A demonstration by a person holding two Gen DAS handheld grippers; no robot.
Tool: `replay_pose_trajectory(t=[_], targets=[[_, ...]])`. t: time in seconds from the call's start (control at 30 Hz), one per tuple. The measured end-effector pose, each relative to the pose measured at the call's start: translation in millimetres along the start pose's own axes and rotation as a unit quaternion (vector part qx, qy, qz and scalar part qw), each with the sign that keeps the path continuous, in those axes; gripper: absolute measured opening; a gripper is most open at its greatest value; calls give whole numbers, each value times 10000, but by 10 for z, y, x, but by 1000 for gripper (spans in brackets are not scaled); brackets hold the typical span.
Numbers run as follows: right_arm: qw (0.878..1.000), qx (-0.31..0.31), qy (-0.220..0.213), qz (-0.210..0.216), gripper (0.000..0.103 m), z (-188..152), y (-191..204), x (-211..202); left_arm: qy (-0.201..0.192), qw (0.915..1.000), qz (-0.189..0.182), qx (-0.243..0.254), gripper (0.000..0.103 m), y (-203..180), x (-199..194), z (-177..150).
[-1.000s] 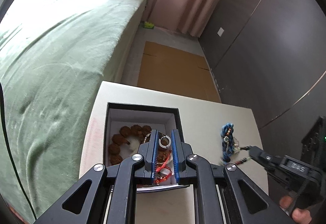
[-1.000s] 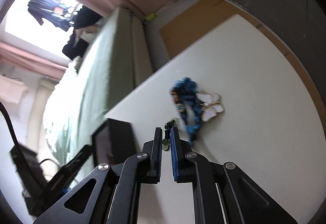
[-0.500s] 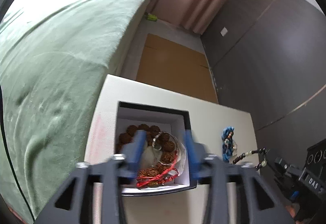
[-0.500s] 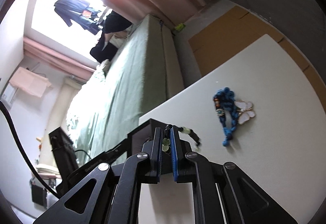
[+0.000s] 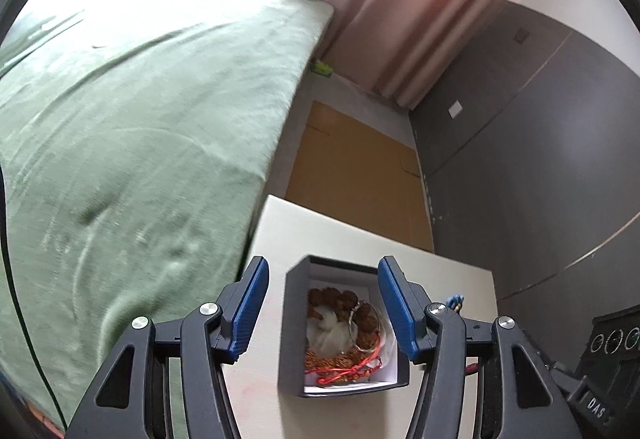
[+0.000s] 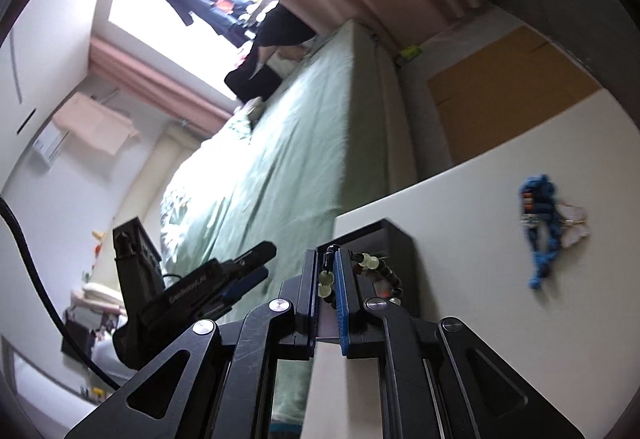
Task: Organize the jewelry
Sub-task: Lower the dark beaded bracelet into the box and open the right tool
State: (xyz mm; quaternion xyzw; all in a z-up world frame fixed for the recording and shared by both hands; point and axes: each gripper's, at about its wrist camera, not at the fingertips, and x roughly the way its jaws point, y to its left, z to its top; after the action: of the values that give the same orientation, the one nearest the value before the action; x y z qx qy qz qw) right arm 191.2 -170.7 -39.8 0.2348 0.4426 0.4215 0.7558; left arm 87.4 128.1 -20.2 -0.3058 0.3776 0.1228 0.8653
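A black jewelry box [image 5: 292, 335] with a white lining stands on the white table [image 5: 340, 235]. It holds brown bead bracelets [image 5: 340, 299], a silver ring [image 5: 362, 325] and red cord [image 5: 348, 371]. My left gripper [image 5: 322, 305] is open and empty, raised above the box. My right gripper [image 6: 326, 275] is shut on a dark bead bracelet [image 6: 380, 271] with pale green beads, held above the box [image 6: 394, 243]. A blue beaded piece [image 6: 538, 215] with a white butterfly [image 6: 574, 225] lies on the table to the right.
A bed with a green cover [image 5: 132, 119] runs along the table's left side. A brown mat [image 5: 356, 167] lies on the floor beyond the table. A dark wall [image 5: 532, 143] stands to the right. The left gripper body [image 6: 200, 291] shows in the right wrist view.
My left gripper let go of the silver ring in the box, opened wide and rose. My right gripper carried the dark bead bracelet left from beside the blue piece to above the box.
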Motion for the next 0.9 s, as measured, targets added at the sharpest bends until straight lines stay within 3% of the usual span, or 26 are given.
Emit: replay_pose_trajectory(t=[0.2,0.27,0.3,0.37,0.5,0.57,0.9], targets=[[9991,-7,16,430,10,-25,179,328,-40,9999,-27,-163,58,139,-45,47],[9999,43,81,95,12,-48,130,454,-37,9999,-17,-160,58,146,-45,40],[9994,74,270,-200,17,-65,76,544,-32,9999,-15,-144,58,148,-42,40],[9970,290,517,-506,42,-101,-57,621,-17,9999,-12,-111,58,145,-37,39],[9950,456,424,-775,55,-73,-215,488,1,9999,-46,-138,58,138,-22,38],[9953,490,268,-787,66,-39,-254,337,9,9999,-54,-110,58,110,-11,29],[9902,732,-57,-1190,70,18,-473,-182,172,9991,-132,373,58,-250,101,-138]])
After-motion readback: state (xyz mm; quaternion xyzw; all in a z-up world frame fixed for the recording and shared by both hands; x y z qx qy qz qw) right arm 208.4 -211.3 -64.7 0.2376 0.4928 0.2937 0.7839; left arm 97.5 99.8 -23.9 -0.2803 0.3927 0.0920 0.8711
